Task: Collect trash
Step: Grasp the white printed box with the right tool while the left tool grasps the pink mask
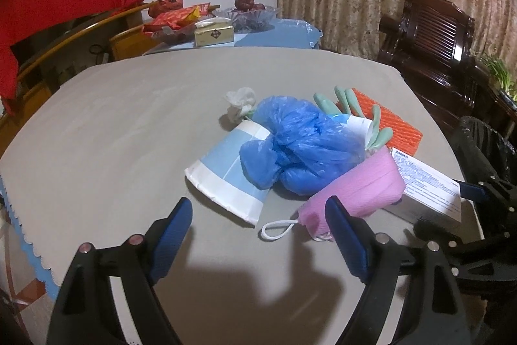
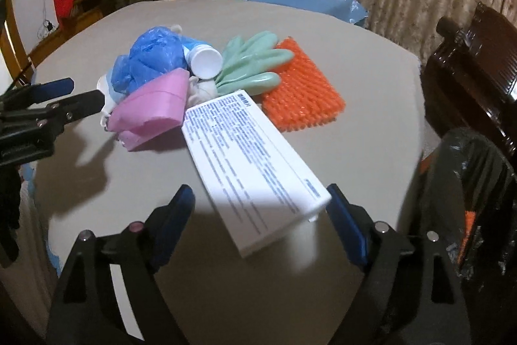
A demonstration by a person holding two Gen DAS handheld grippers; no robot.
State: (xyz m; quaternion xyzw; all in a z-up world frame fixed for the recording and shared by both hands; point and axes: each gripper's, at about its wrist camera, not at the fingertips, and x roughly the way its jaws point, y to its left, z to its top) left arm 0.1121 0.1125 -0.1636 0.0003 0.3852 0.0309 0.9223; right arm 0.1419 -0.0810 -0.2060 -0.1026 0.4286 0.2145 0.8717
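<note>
Presently, a heap of litter is seen gathered at the middle of the grey counter (image 1: 113,118), and nothing is gripped by either tool. Taken from the left in the left wrist view, a crumpled tissue (image 1: 240,101) lies at about eleven o'clock of the heap, a toppled paper cup (image 1: 226,173) at nine, a blue plastic bag (image 1: 300,144) at the centre, a pink pouch (image 1: 362,186) at five, with a green rubber glove (image 1: 352,109) and an orange mesh pad (image 1: 394,122) towards one and two. The left tool (image 1: 258,225) is held wide open just short of the cup and pouch. In the right wrist view the white printed box (image 2: 252,157) lies between the spread fingers of the right tool (image 2: 261,209), though no pad appears to press on it (the near corner sits very close). A black-lined bin (image 2: 468,183) stands at three o'clock, off the counter's edge. The step in hand is judged to be picking up the box; closing squarely on its narrow end, then carrying it to the bin, would be called for.
</note>
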